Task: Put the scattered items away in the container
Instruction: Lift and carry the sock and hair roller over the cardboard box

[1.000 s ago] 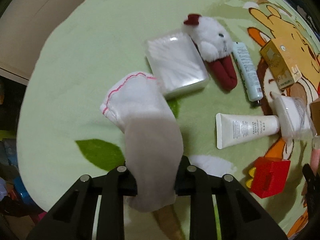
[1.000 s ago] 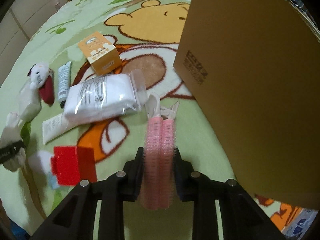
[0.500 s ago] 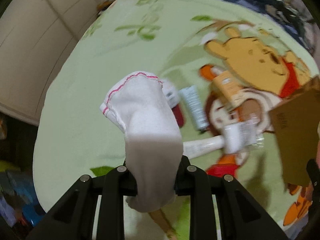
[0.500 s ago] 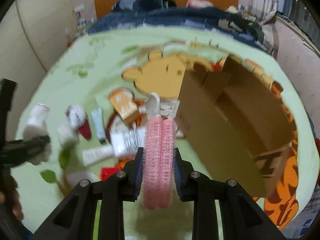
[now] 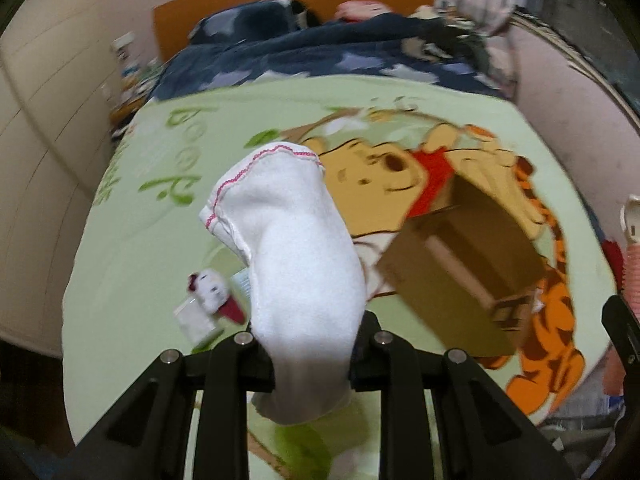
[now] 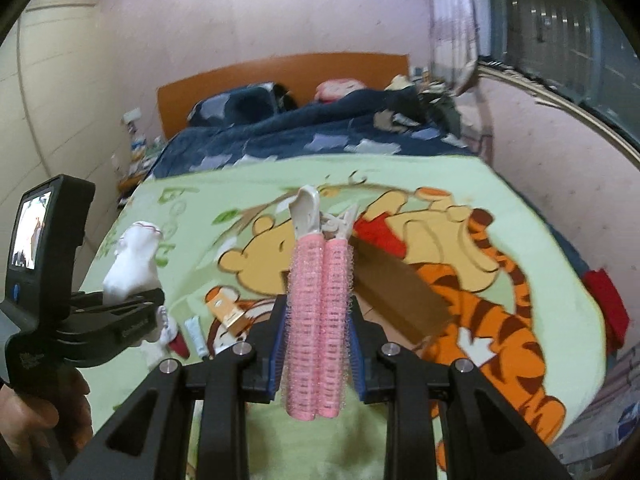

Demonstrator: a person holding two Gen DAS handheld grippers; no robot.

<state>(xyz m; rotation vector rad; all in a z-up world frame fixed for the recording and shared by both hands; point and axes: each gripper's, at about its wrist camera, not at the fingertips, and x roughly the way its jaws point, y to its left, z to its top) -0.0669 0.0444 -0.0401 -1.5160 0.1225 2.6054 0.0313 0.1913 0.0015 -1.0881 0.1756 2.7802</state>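
My left gripper [image 5: 314,354] is shut on a white sock [image 5: 294,256] with a pink-stitched cuff and holds it high above the bed. The sock also shows in the right wrist view [image 6: 134,258]. My right gripper [image 6: 318,354] is shut on a pink hair roller clip [image 6: 318,312] with a cream clip end. The open cardboard box [image 5: 460,264] lies on the green cartoon blanket [image 5: 140,240], below and right of the left gripper. In the right wrist view the box [image 6: 400,300] is partly hidden behind the clip.
A white plush toy [image 5: 212,290] and a white packet [image 5: 196,318] lie left of the sock. An orange carton [image 6: 226,312] and a tube [image 6: 196,332] lie on the blanket. A dark blue duvet [image 5: 320,52] and headboard are beyond.
Both grippers have risen well above the bed with their items held. The views now tilt up to show the whole blanket, the box from above, and the room.
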